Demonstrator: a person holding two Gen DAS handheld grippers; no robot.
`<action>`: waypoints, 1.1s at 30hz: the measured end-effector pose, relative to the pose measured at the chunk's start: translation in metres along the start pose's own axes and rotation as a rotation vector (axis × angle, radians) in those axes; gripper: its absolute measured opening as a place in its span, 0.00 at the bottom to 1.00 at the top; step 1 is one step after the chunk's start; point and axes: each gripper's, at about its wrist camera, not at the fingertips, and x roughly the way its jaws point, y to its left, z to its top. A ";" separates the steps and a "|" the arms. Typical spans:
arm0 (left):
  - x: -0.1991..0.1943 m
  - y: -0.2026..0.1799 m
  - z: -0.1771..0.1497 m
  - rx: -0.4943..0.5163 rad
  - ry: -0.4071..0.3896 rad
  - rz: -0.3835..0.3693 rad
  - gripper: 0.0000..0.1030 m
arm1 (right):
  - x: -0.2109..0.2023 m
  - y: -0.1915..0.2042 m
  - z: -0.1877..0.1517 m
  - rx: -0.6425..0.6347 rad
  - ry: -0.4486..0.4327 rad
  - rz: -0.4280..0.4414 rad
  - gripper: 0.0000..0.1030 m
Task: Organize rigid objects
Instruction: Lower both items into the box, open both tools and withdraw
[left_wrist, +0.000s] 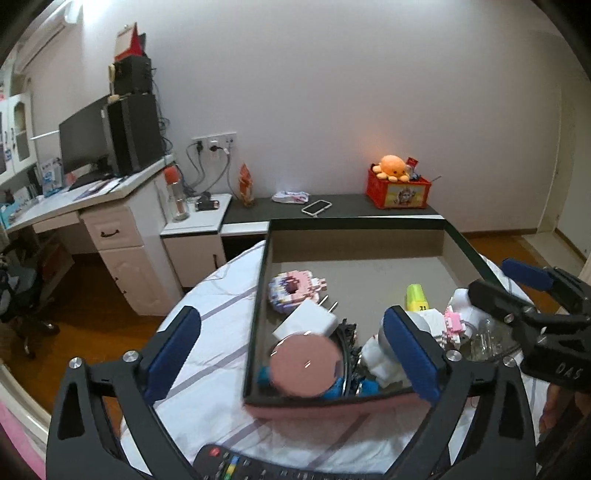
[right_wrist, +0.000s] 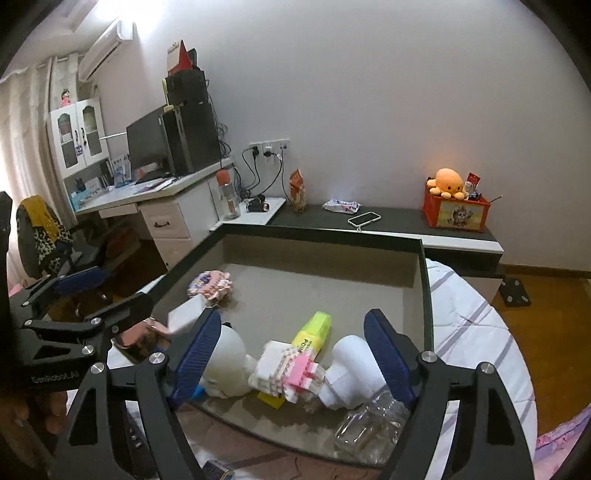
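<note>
Left gripper (left_wrist: 295, 347) wide open over the box's (left_wrist: 354, 223) near-left corner, holding nothing. Right gripper (right_wrist: 295, 350) open, straddling a white-pink block figure (right_wrist: 286, 373) inside the box, pads not touching.

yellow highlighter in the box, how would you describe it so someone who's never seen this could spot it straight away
Start at the big open box with dark rims on the striped bedsheet. On its grey floor, near the front, the yellow highlighter lies just behind a pink-and-white brick model. It is the only neon yellow thing among mostly white and pink pieces.
</note>
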 end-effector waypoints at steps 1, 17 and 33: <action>-0.005 0.002 -0.001 -0.005 -0.005 0.004 0.99 | -0.003 0.001 0.001 -0.001 -0.007 -0.003 0.79; -0.132 0.011 -0.031 -0.006 -0.219 0.051 1.00 | -0.111 0.025 -0.013 0.013 -0.198 -0.030 0.85; -0.197 0.029 -0.062 -0.045 -0.242 0.037 1.00 | -0.177 0.045 -0.043 -0.010 -0.290 -0.087 1.00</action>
